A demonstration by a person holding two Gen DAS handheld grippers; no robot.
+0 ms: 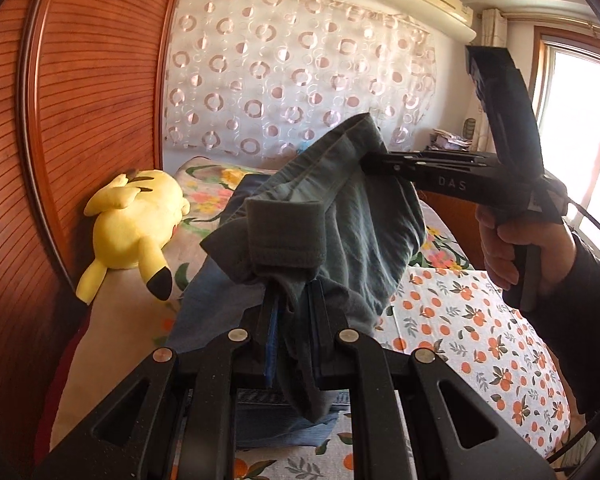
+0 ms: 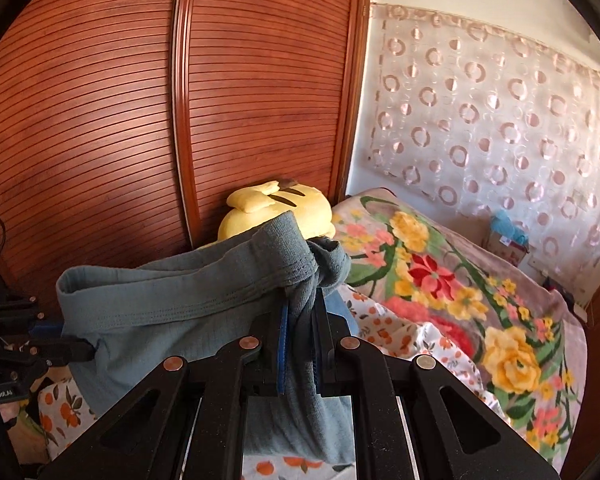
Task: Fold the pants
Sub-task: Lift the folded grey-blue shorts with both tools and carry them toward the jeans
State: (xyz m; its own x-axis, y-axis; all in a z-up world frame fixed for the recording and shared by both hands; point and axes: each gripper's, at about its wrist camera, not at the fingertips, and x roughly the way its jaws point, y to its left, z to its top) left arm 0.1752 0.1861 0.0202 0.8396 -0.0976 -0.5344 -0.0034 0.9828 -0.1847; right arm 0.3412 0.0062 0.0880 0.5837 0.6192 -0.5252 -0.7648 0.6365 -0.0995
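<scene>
At 9 o'clock in my left view the yellow plush toy (image 1: 134, 224) lies on the bed (image 1: 480, 320) against the wooden wardrobe door (image 1: 100, 100). Risk: if I swing the load that way, the hanging cloth drags over the toy or snags it.

Centre, 6 o'clock: my left tool (image 1: 292, 308) is pressed together on a bunched corner of the grey-green pants (image 1: 340, 216), which are lifted off the bed, stretched between both tools. The bite looks thin and twisted, w/ a cuff flopped over the top. Could slip out if I pull the span too tight.

At 3 o'clock my right tool (image 1: 366, 162) pinches the pants' other edge, right hand (image 1: 512, 248) on its handle. Its own view confirms it's clamped on gathered fabric (image 2: 300, 312); same slip risk.

Also blue denim (image 1: 284, 420) lies on the bed under the load, approx 6 o'clock. Laying the pants down there means creases & an uneven fold.
</scene>
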